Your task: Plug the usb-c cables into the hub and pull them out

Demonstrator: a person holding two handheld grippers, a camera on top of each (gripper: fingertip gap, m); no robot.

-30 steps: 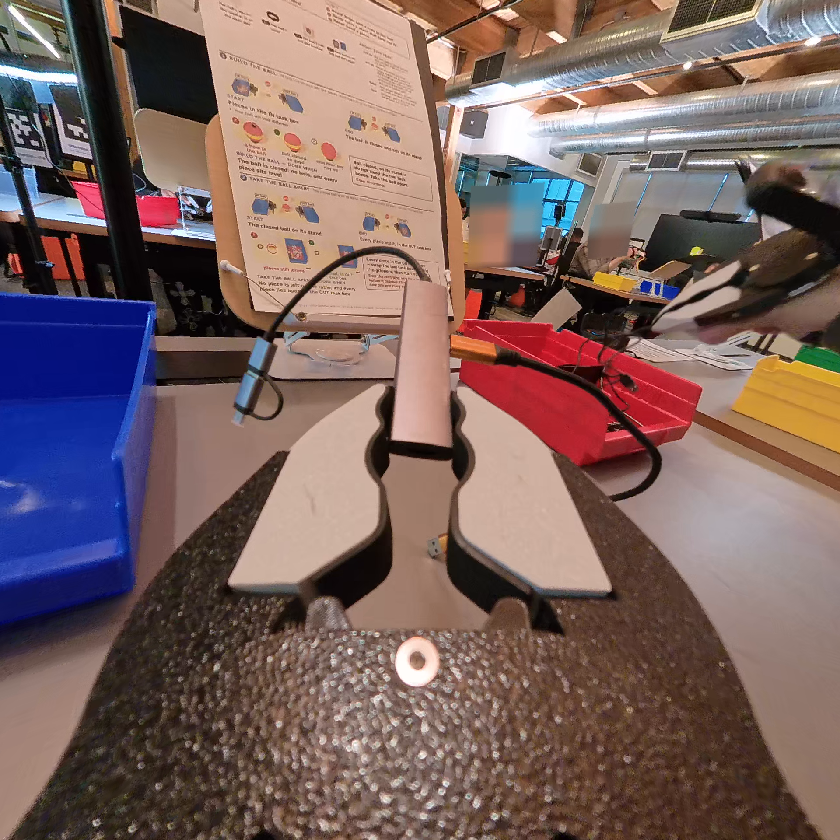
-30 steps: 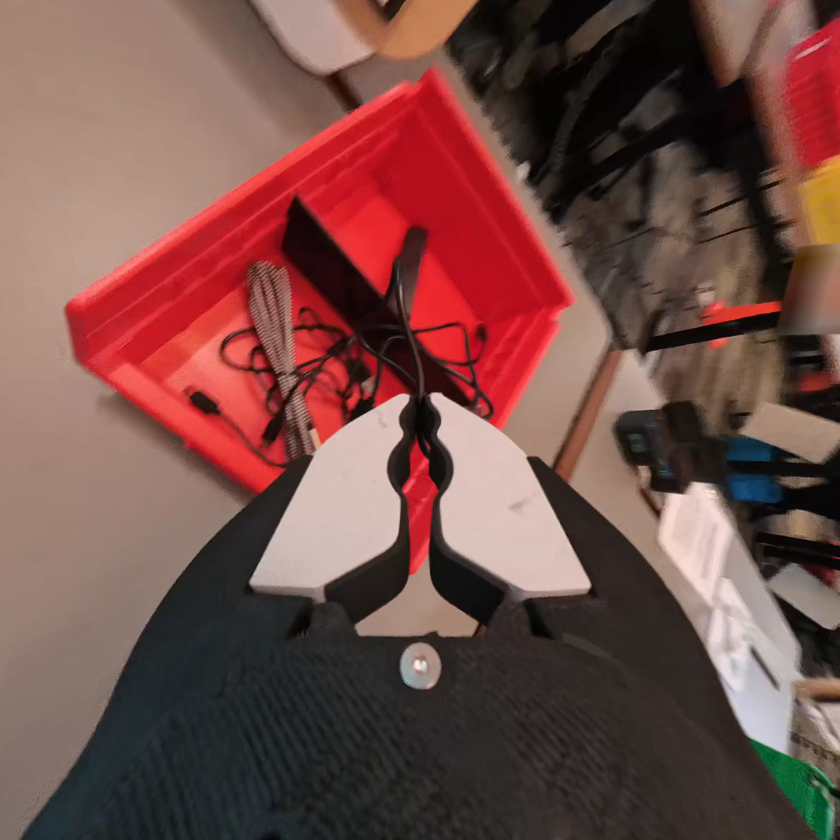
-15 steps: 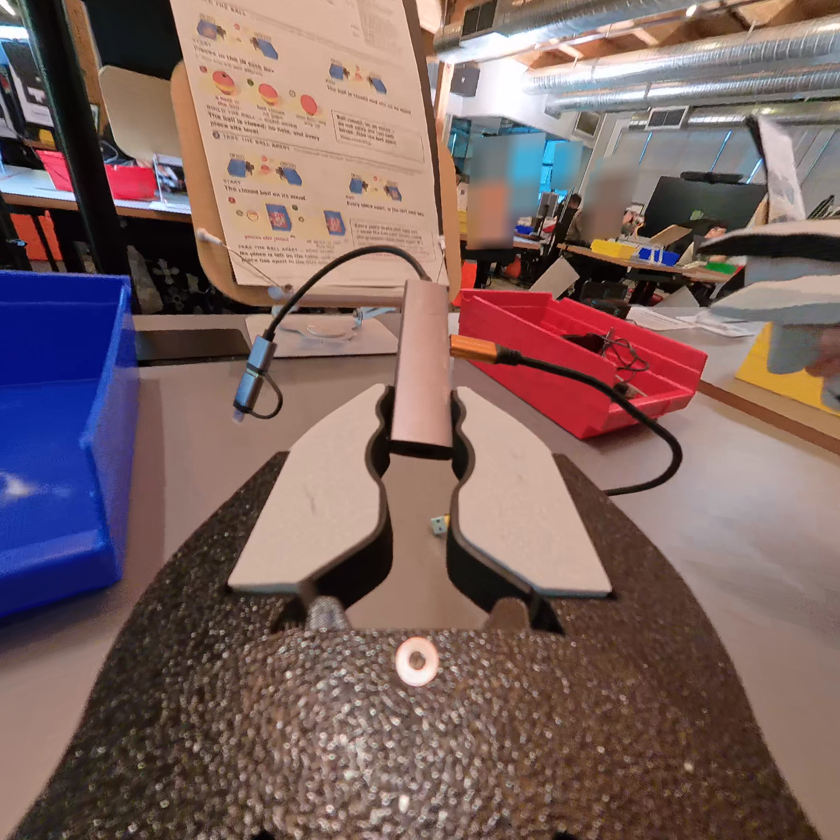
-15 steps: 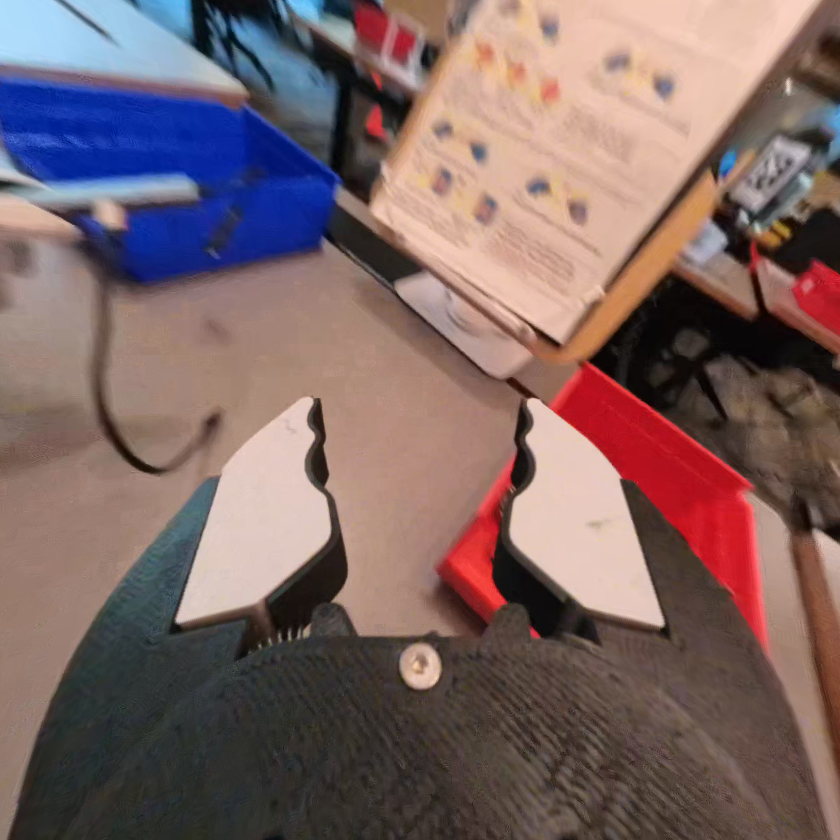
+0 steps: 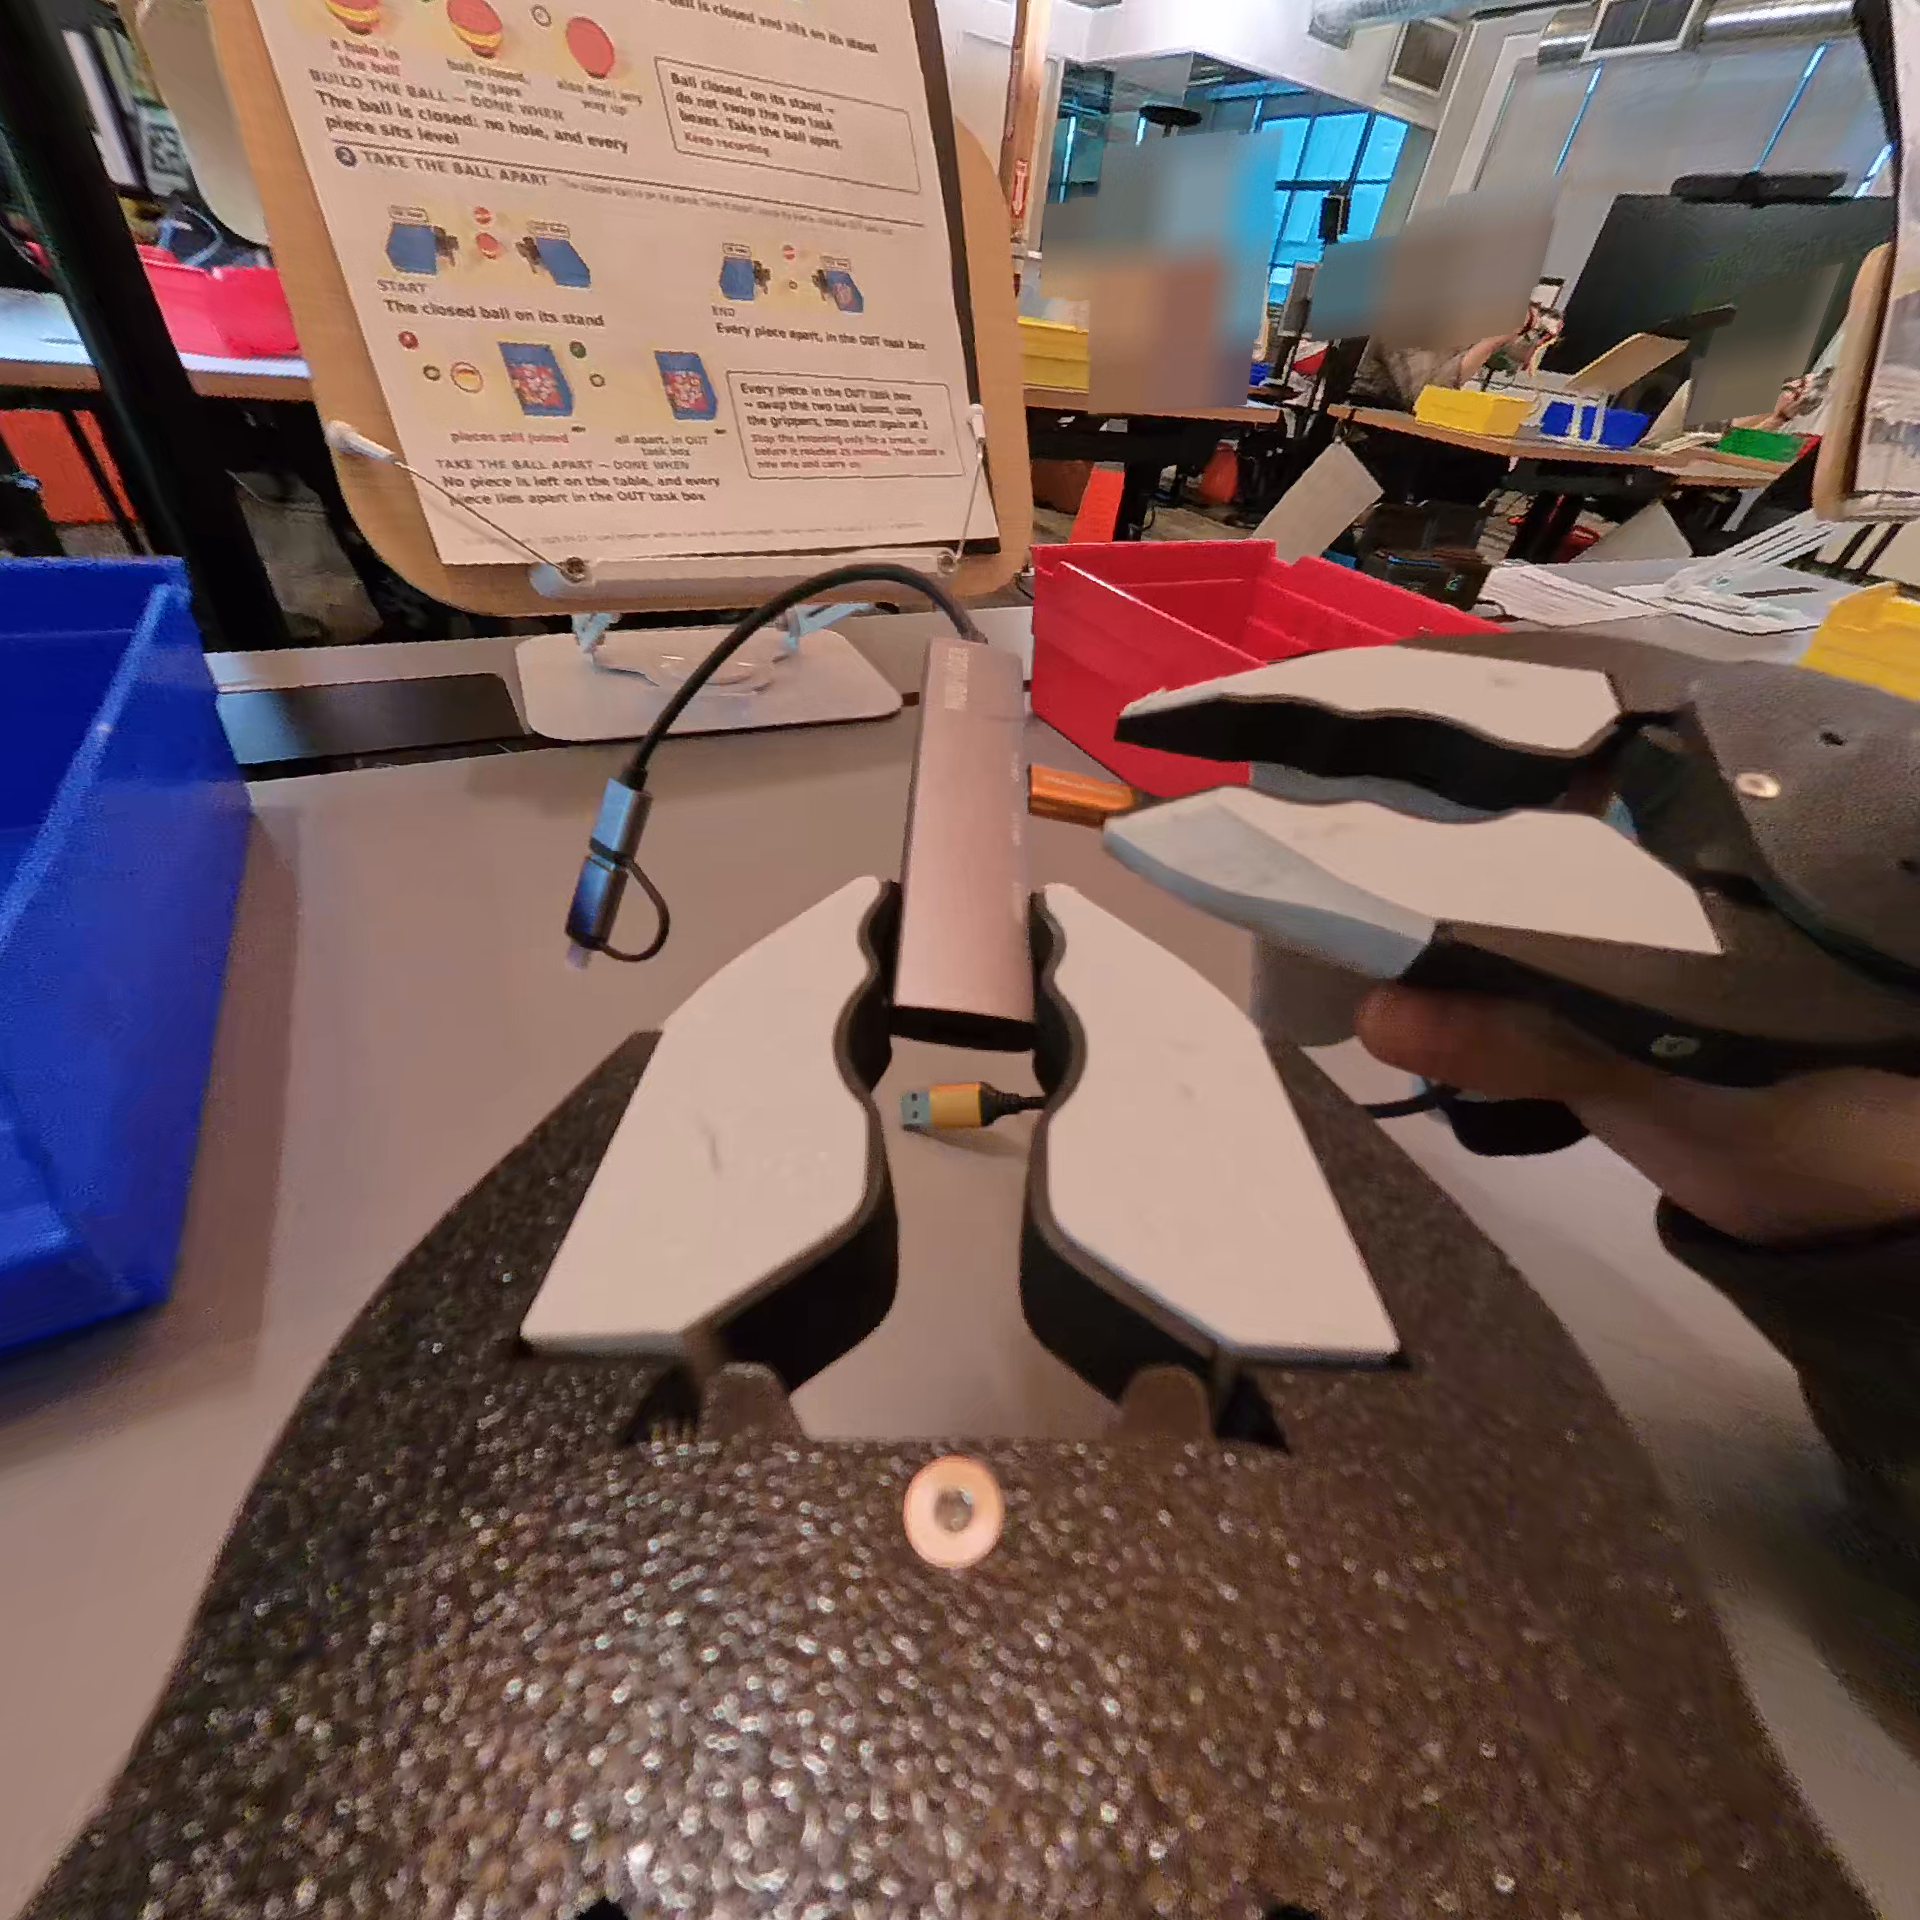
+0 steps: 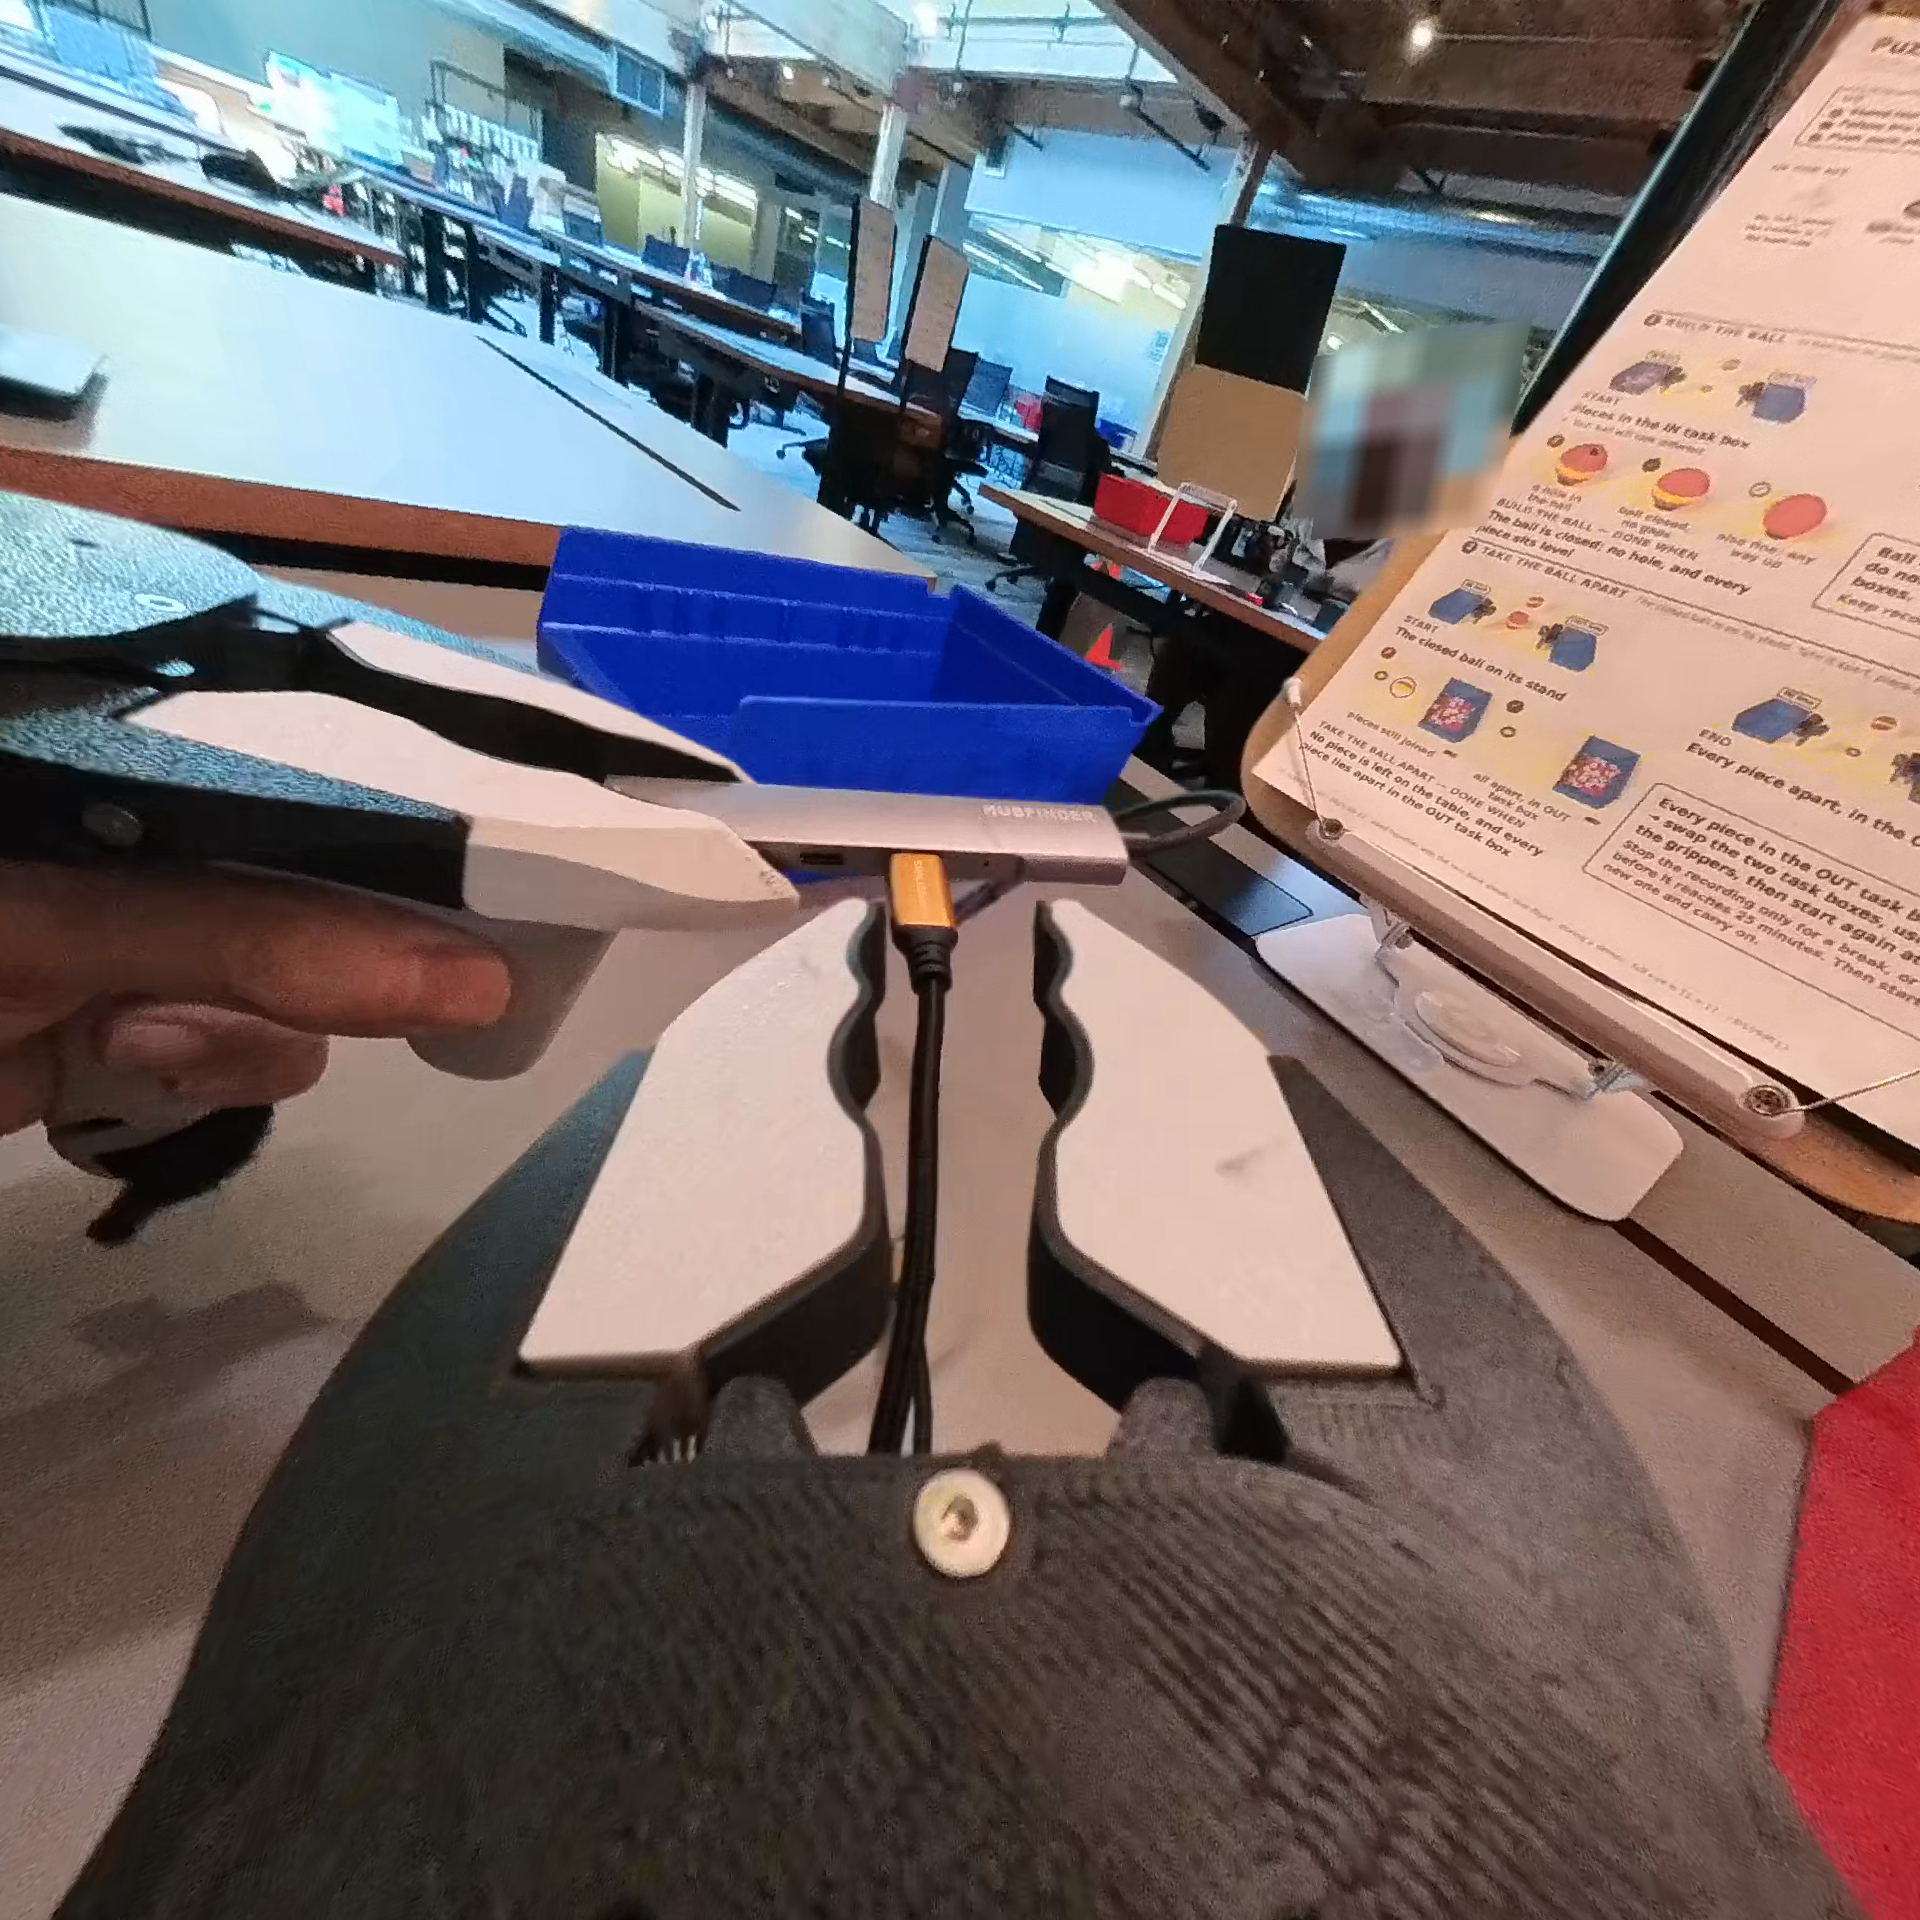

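My left gripper (image 5: 961, 920) is shut on the near end of a slim grey metal hub (image 5: 961, 810) and holds it level above the table. An orange USB-C plug (image 5: 1075, 795) sits in the hub's right side. My right gripper (image 6: 951, 925) is open, its fingers on either side of that plug (image 6: 920, 883) and its black cable (image 6: 920, 1143), without touching them. The right gripper also shows in the left wrist view (image 5: 1117, 784), the left gripper in the right wrist view (image 6: 758, 831). The cable's other orange plug (image 5: 951, 1107) lies on the table. The hub's own lead (image 5: 613, 883) hangs at the left.
A blue bin (image 5: 94, 935) stands at the left and a red bin (image 5: 1195, 634) at the right behind the hub. An instruction sheet on a wooden stand (image 5: 644, 312) stands close behind. A yellow bin (image 5: 1870, 634) is at the far right.
My right gripper was shut on a black cable over the red bin; it opened, swung across to the hub and now straddles the orange plug. My left gripper kept its hold on the hub.
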